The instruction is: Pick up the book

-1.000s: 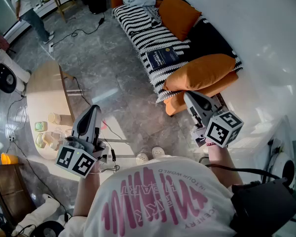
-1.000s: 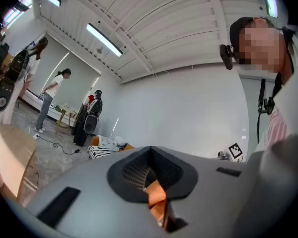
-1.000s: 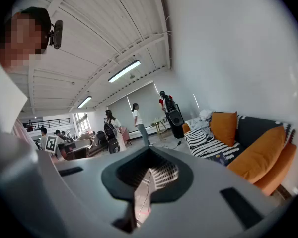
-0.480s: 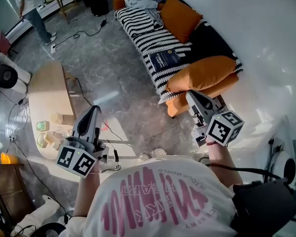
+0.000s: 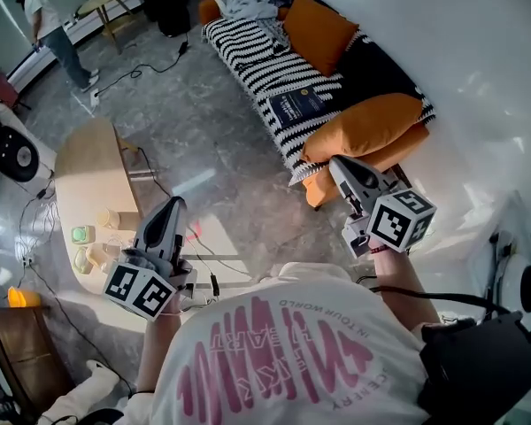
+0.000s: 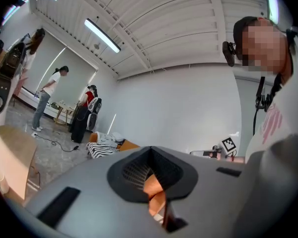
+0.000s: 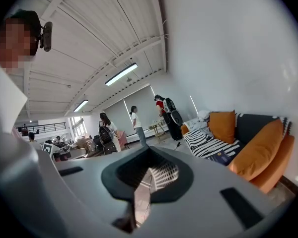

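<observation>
left gripper (image 5: pixel 174 205) shifted slightly, jaws together | right gripper (image 5: pixel 340 166) together, empty | book (image 5: pixel 299 104) still untouched on far sofa (image 5: pixel 248 47); approach pending

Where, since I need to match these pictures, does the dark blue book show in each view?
Head view: book upper middle, on the striped sofa cover.
Left gripper view: book not visible.
Right gripper view: right of middle, on that cover.
Shared landmark: the striped sofa cover, in all three.
</observation>
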A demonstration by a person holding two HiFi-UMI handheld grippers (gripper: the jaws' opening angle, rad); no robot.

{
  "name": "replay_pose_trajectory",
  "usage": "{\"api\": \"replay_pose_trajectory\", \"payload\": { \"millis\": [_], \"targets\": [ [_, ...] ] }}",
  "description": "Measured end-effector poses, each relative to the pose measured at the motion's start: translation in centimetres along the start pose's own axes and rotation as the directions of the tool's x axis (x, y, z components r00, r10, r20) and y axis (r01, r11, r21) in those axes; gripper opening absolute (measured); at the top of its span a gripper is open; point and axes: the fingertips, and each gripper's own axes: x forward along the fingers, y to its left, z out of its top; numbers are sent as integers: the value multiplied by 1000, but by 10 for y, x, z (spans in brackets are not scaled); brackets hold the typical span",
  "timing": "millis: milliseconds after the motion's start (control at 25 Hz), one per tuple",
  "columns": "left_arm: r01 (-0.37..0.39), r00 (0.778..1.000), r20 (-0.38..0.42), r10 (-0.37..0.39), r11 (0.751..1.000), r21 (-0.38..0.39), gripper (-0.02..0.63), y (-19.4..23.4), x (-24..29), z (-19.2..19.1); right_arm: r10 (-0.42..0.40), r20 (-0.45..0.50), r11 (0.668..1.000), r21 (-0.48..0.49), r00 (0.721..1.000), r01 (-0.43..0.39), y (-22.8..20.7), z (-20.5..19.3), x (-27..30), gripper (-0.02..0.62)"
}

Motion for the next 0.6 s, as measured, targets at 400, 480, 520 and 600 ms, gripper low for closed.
{"api": "replay_pose_trajectory", "payload": {
  "millis": [400,480,520,600],
  "targets": [
    [-24,999,-25,23,1000,-14,8,11,-12,-12,25,-27,1000,-3,999,-25,11,-6,19,11],
    [-34,999,-33,33,999,-29,8,14,-11,-17,19,-37,1000,-2,999,-19,6,-8,21,11],
    [-38,999,-36,37,999,-38,8,15,-10,-20,15,-40,1000,2,999,-15,2,-9,22,11],
    [-43,998,-41,41,998,-48,8,18,-7,-22,3,-42,1000,6,999,-2,-6,-7,23,11]
  ]
}}
